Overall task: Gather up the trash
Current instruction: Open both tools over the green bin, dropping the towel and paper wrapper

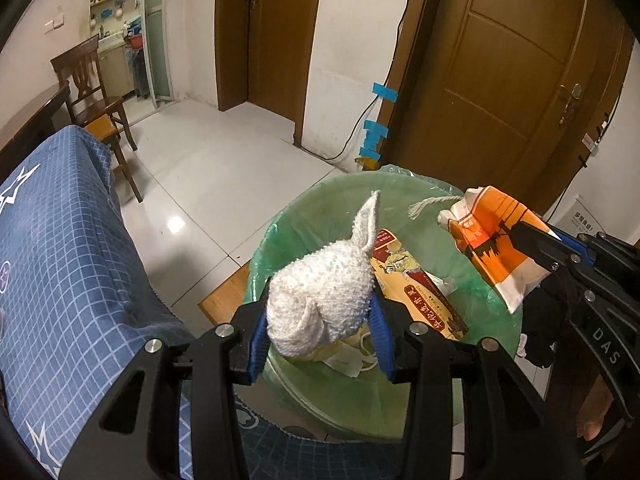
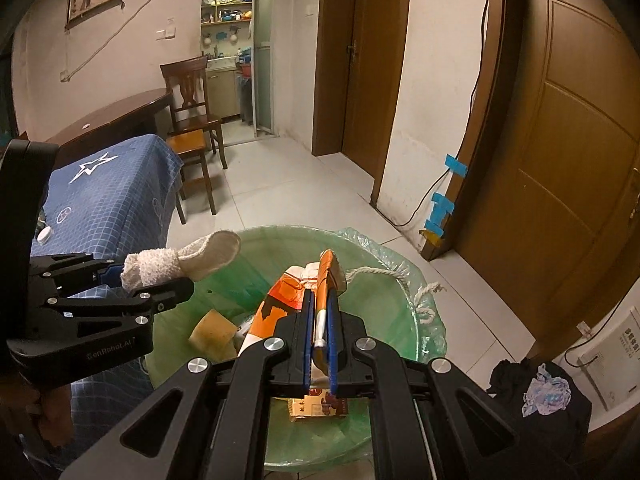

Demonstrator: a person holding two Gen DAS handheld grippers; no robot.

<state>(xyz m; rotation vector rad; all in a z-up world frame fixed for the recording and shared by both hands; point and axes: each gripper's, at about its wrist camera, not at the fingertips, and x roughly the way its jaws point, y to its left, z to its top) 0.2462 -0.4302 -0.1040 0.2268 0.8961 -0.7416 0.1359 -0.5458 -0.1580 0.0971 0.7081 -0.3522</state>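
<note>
Fingers of left gripper clamp a white rag, pinched between both blue pads, its tip poking up over the bin. Right gripper is closed tight on an orange packet; the packet runs forward from the pads, over the bin's middle. Bin has a green liner and holds a red-yellow box, yellow sponge and paper scraps. Blue cloth lies left of the bin.

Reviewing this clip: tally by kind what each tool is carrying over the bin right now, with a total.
White knitted cloth, pinched in the left tool: 1
Orange-and-white packet, clamped in the right tool: 1
Both hang above the green-lined bin.
Total carried: 2
</note>
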